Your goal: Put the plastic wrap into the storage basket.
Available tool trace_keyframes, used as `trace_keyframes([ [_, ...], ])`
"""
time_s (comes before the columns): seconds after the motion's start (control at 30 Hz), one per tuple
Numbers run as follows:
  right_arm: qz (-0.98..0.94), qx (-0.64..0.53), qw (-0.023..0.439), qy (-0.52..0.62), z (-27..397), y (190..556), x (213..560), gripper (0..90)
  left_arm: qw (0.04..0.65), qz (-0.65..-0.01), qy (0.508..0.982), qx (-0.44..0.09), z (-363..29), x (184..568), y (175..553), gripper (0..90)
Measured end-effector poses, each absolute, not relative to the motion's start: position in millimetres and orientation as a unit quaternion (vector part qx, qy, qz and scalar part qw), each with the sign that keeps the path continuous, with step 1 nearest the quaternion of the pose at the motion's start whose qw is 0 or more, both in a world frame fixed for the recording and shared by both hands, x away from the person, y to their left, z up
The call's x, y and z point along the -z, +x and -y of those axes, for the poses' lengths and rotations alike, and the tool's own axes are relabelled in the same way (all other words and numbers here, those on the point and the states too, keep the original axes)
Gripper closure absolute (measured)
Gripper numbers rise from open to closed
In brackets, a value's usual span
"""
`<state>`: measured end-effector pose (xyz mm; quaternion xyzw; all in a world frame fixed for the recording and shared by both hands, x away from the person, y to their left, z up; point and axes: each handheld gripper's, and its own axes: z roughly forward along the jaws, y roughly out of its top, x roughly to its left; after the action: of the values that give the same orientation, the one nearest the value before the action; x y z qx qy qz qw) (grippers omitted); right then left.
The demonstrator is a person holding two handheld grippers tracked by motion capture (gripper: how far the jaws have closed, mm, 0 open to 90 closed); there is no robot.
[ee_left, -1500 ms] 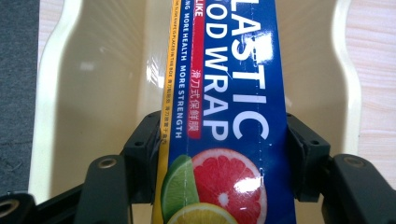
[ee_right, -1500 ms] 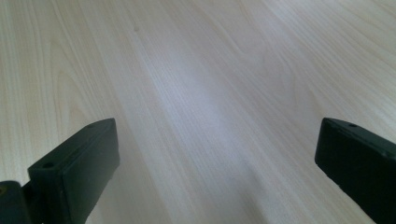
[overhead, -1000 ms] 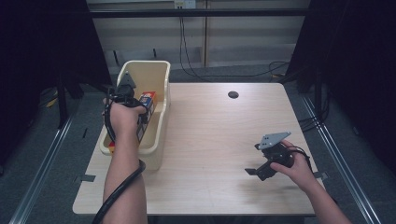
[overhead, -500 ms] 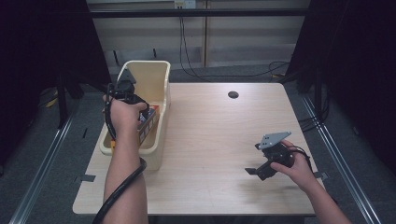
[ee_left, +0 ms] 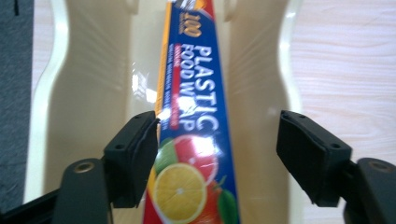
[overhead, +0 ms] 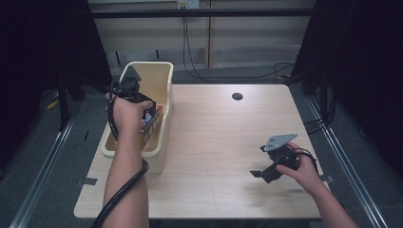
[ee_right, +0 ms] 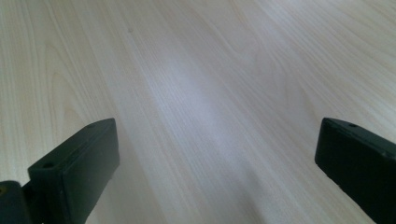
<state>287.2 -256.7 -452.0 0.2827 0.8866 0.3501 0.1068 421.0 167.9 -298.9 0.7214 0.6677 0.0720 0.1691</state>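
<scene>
Pale wood-grain laminate covered the rectangular table, and nearest the person the right gripper sat low over its right front part, held in the right hand. Its two black jaws stood wide apart with nothing but bare tabletop between them.

Farther in and to the left, the left hand held the left gripper over a long cream plastic bin that lay along the table's left edge. Those jaws were also spread wide, straddling a long blue box of plastic food wrap printed with citrus fruit, which lay lengthwise in the bin's bottom. One jaw sat just beside the box's edge; whether it touched could not be told. The other jaw was well clear of it.

Beyond, a small dark round hole marked the tabletop near its far edge.
</scene>
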Motion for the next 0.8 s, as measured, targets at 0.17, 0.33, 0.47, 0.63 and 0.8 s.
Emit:
trace_keyframes([
  [0.17,-0.888,-0.347,0.11,0.282,256.4,286.2,452.2,0.1,0.199,-0.65,0.73,-0.069,-160.1,292.4,419.7,26.5],
  [0.33,-0.885,-0.352,0.109,0.285,257.8,285.1,450.1,0.1,0.212,-0.626,0.747,-0.076,-148.7,288.9,419.6,22.9],
  [0.47,-0.885,-0.352,0.111,0.283,258.9,284.6,449.2,0.1,0.223,-0.612,0.755,-0.07,-139.1,288.6,419.2,21.1],
  [0.63,-0.885,-0.352,0.11,0.283,259.4,285.0,449.7,0.1,0.24,-0.594,0.765,-0.065,-125.9,291.9,417.7,18.8],
  [0.8,-0.885,-0.353,0.11,0.282,259.5,284.7,449.7,0.1,0.263,-0.578,0.77,-0.053,-113.5,294.4,416.0,18.4],
])
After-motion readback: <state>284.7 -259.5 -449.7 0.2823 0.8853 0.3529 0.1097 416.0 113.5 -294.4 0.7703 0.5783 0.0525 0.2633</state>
